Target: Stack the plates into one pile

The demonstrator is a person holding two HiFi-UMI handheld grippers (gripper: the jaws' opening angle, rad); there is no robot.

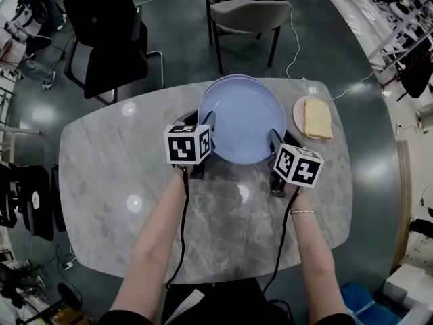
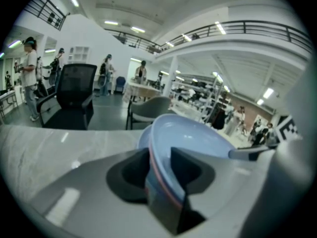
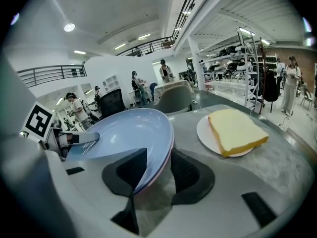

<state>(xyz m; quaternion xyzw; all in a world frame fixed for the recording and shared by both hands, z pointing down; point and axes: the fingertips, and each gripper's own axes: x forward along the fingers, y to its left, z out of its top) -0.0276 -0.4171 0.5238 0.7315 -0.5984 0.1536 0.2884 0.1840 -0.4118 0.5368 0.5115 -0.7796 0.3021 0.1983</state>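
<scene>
Two tongs (image 1: 207,122) (image 1: 273,138) on blue plate (image 1: 242,114)

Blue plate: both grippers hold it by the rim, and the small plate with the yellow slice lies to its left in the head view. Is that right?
One part is wrong. In the head view, the small plate with the yellow slice lies to the right of the blue plate, not the left. The left gripper and right gripper do hold its rim.

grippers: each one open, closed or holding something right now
Left gripper: closed on the rim of the blue plate.
Right gripper: closed on the opposite rim of the same plate.
</scene>
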